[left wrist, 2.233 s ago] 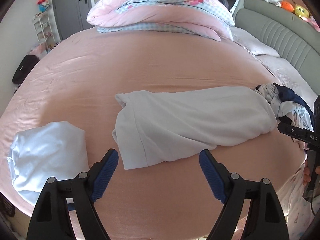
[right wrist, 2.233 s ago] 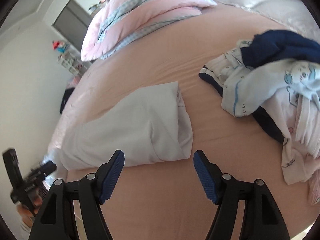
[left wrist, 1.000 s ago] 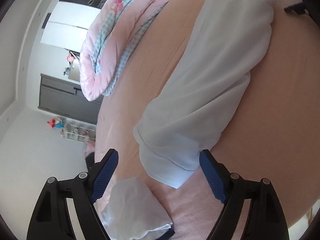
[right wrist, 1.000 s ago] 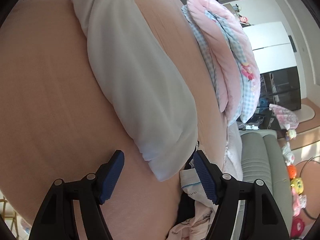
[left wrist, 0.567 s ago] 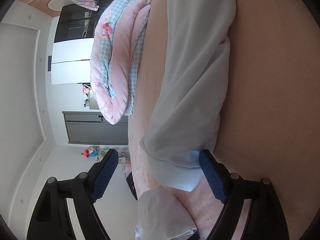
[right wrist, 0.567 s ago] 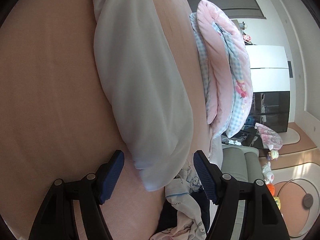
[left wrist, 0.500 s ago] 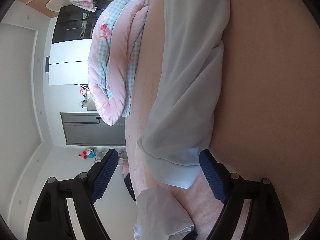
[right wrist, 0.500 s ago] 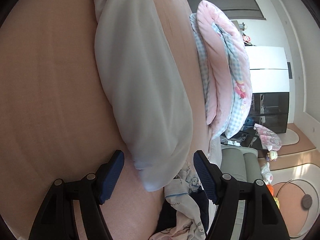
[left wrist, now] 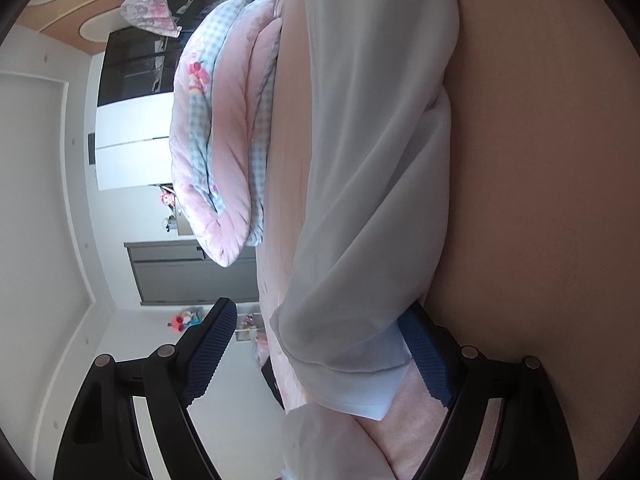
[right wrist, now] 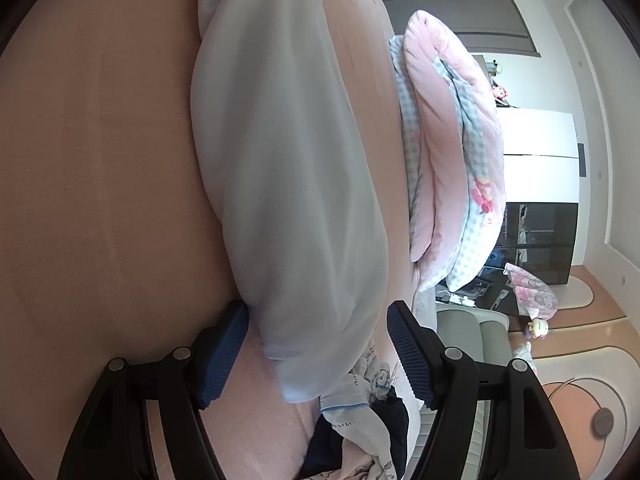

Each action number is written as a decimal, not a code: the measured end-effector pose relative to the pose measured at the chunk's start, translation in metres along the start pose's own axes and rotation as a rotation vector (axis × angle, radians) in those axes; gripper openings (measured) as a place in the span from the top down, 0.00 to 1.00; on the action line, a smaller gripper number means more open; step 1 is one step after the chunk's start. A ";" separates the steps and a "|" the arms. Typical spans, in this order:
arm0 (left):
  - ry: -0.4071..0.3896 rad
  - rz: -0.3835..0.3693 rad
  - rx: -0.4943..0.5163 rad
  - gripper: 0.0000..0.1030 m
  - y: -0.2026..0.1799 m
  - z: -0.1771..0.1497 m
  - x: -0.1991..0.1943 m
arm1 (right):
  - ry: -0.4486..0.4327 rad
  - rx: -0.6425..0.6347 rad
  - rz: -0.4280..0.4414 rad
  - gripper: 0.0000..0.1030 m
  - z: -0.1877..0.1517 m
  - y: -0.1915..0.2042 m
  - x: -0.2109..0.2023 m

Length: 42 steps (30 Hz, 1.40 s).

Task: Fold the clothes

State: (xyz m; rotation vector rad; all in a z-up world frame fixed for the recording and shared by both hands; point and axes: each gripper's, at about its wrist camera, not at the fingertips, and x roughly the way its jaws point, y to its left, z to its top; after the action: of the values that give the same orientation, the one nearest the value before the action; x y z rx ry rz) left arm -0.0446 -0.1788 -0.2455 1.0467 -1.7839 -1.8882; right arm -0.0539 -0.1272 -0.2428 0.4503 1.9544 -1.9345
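While the long, pale grey-white garment [left wrist: 372, 184] lies stretched in a loose roll across the pink bedsheet [left wrist: 540, 184], a gripper stands at each of its ends, both turned on their sides. At one end the left gripper [left wrist: 316, 356] has its blue-padded jaws spread wide around the hemmed edge; the cloth sits between them and drapes over the tip of one pad, yet nothing is pinched. At the opposite end the right gripper [right wrist: 316, 356] is likewise unclenched, its jaws straddling the rounded fold of the same garment, one finger [right wrist: 220, 356] tucked low against the cloth where it meets the sheet, the other standing clear of it. Just beside that end lies a jumble of other clothes [right wrist: 368, 420], white printed fabric mixed with dark navy. Beyond the left gripper sits another pale bundle of cloth [left wrist: 320, 440]. Farther back on the bed rests a folded pink and blue-checked quilt [left wrist: 216, 128], with a dark wardrobe [left wrist: 136, 68] behind it.
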 end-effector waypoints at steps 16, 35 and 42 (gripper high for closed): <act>-0.057 -0.012 0.081 0.18 0.004 0.000 -0.016 | -0.029 -0.016 -0.084 0.30 0.008 -0.006 0.014; -0.050 -0.094 0.043 0.18 0.020 0.040 0.013 | -0.057 0.098 -0.106 0.30 0.006 -0.040 0.013; -0.100 0.028 0.198 0.18 0.003 0.018 0.016 | -0.062 0.022 -0.067 0.30 -0.002 -0.027 0.015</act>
State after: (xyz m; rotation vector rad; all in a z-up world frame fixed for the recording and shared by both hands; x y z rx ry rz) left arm -0.0687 -0.1772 -0.2485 1.0022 -2.0658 -1.8048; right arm -0.0793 -0.1264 -0.2259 0.3304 1.9349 -1.9883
